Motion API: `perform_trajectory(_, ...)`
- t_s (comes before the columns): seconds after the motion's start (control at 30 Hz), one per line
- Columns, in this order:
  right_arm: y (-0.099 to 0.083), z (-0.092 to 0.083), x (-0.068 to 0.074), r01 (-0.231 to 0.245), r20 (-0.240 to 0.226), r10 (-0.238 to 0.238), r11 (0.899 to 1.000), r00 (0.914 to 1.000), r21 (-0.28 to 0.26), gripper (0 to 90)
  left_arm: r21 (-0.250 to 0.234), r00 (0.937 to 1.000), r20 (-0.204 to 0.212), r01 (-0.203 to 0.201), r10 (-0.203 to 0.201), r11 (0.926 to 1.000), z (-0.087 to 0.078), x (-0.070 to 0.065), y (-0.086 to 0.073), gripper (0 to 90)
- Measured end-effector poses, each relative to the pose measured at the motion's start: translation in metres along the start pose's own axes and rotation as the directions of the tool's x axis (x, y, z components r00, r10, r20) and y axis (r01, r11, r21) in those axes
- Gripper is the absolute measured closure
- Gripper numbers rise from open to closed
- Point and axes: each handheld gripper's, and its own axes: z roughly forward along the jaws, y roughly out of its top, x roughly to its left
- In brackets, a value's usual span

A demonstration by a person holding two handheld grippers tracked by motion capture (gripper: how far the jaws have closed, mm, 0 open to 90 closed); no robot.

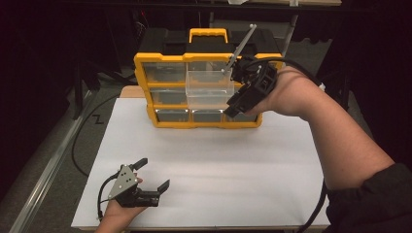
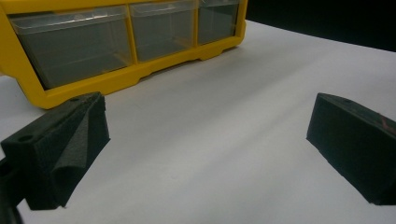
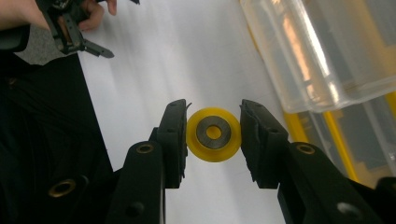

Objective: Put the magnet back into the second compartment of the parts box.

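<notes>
Item: small yellow plastic wheel with a grey metal hub [image 3: 214, 135], clamped edge-on between the two black foam pads of the right gripper [image 3: 213, 140]. Held up beside the pulled-out clear plastic drawer [image 3: 322, 51], well above the white table top [image 3: 154, 70]; judged to be on its way into that drawer, hence the raised wrist and downward-tilted jaws.

Right gripper [image 1: 236, 99], high view: closed on the wheel, poised at the right edge of the clear drawer [image 1: 209, 87], which projects from the middle row of the yellow-framed parts cabinet with a black top and yellow carry handle [image 1: 145, 77]. Drawer left drawn out, presumably to receive the part.

Left gripper [image 1: 153, 175]: resting low on the table near the front edge, jaws spread wide, nothing between them; apparently parked out of the way. From its own view, bottom-row drawers of the cabinet [image 2: 70, 88] closed, white surface between the pads bare.

Markings: no brand, label or legible writing on cabinet, drawer, wheel or grippers.
</notes>
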Motion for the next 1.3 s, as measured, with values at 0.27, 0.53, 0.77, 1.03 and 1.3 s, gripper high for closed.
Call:
perform_trajectory(0.27, 0.010, -0.004, -0.005, -0.002, 0.024, 0.002, 1.000, 0.9997, 0.005, 64.2, 0.014, 0.9999, 0.000, -0.014, 0.014, 0.9998, 0.001, -0.001, 0.000, 0.1)
perform_trajectory(0.53, 0.023, -0.007, -0.013, -0.005, 0.039, 0.005, 1.000, 0.9992, 0.008, 64.2, 0.020, 0.9996, 0.000, -0.027, 0.027, 0.9994, 0.002, -0.002, 0.000, 0.1)
perform_trajectory(0.77, 0.033, -0.006, -0.019, -0.009, 0.055, 0.008, 1.000, 0.9985, 0.004, 64.2, 0.015, 0.9997, -0.001, -0.026, 0.026, 0.9995, 0.001, -0.001, 0.000, 0.1)
perform_trajectory(1.03, 0.046, -0.002, -0.024, 0.002, 0.058, -0.002, 1.000, 0.9983, 0.005, 64.2, 0.016, 0.9997, 0.002, -0.026, 0.026, 0.9995, 0.003, -0.003, 0.000, 0.1)
perform_trajectory(1.3, 0.058, 0.005, -0.033, 0.002, 0.075, -0.003, 1.000, 0.9972, 0.020, 64.1, 0.017, 0.9996, 0.006, -0.027, 0.027, 0.9995, 0.002, -0.002, 0.001, 0.1)
